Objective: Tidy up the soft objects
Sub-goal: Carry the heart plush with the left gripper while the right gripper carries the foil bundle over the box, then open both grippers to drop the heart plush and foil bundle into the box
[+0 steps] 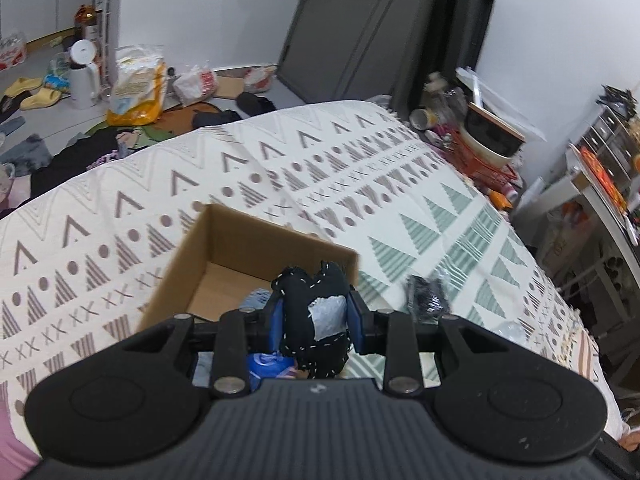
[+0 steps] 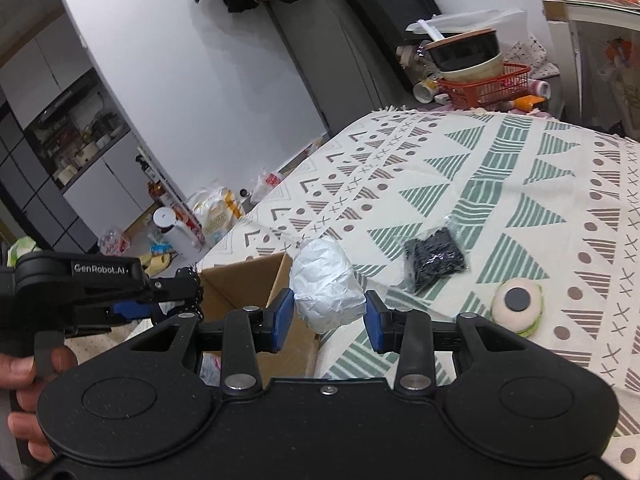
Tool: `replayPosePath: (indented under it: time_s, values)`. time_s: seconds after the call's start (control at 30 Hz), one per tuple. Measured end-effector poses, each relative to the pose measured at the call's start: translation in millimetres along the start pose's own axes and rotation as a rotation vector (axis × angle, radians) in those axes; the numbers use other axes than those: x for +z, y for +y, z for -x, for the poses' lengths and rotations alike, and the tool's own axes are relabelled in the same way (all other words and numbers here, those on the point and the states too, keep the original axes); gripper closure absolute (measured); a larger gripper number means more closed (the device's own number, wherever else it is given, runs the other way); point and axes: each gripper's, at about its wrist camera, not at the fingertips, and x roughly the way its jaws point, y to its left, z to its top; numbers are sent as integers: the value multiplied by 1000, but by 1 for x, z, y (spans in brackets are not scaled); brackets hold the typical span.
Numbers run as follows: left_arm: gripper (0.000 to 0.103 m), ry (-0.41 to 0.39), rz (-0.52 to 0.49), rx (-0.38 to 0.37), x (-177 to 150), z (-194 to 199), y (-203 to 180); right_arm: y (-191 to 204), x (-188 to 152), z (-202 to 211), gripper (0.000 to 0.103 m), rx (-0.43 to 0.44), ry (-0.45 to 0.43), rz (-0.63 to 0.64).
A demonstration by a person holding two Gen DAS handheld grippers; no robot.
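Setting: a bed covered by a cream spread point(image 2: 500, 184) patterned with green and brown triangles, dots and crosses; a cluttered floor lies beyond its far edge.
Left gripper point(image 1: 316, 314): its blue pads point(image 1: 276, 320) are clamped on a black stitched plush point(image 1: 314, 312) with a silver-grey patch, held upright above the near part of the box.
Cardboard box point(image 1: 240, 248): open-topped, sitting on the spread; inside, a pale blue soft item point(image 1: 256, 298) shows at the bottom, and something blue point(image 1: 266, 366) is glimpsed under the gripper.
Right gripper point(image 2: 327, 314): the fingers stand a little apart on either side of a white crumpled bundle point(image 2: 326, 290); the left pad touches it, while whether the right pad presses it cannot be told.
Position of the bundle: just right of the box's near corner point(image 2: 256, 280), at the edge between box and spread.
Black bag point(image 2: 436, 260): a clear packet of dark material lying flat on the spread, apart from the box; it also appears, blurred, in the left wrist view point(image 1: 426, 298).
Round plush point(image 2: 518, 306): cream with a dark centre disc and green rim, resting on the spread near the black bag.
Person: a hand point(image 2: 28, 376) grips the handle of the left gripper at the left edge of the right wrist view.
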Motion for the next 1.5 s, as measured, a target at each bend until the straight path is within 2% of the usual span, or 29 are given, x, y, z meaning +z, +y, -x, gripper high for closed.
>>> replayPosePath:
  time_s: [0.43,0.6,0.8,0.93,1.07,1.23,1.33,1.4,1.5]
  values:
    - [71,-14,178,25,4,-34,61,35,6,-14,66,-34,19,71]
    - [70,-11,206,-9,0,-41,74,57,9,-25,65,-38,23,97]
    - [67,23,223,-11,-5,-50,86,80,14,-42,65,-48,49,149]
    - [55,8,257,-25,-3,-45,96,92,15,-55,65,-56,73,169]
    - [54,21,280,-63,-1,-46,104,102,15,-66,65,-53,86,176]
    - [53,8,283,-75,0,-37,107,112,10,-81,65,-53,104,174]
    - [40,-24,293,-66,1,-26,111,118,9,-88,65,-46,106,176]
    - [36,-59,284,-31,3,-19,112,122,9,-92,64,-40,109,174]
    - [34,-89,297,-21,6,-13,119,128,9,-98,60,-19,110,178]
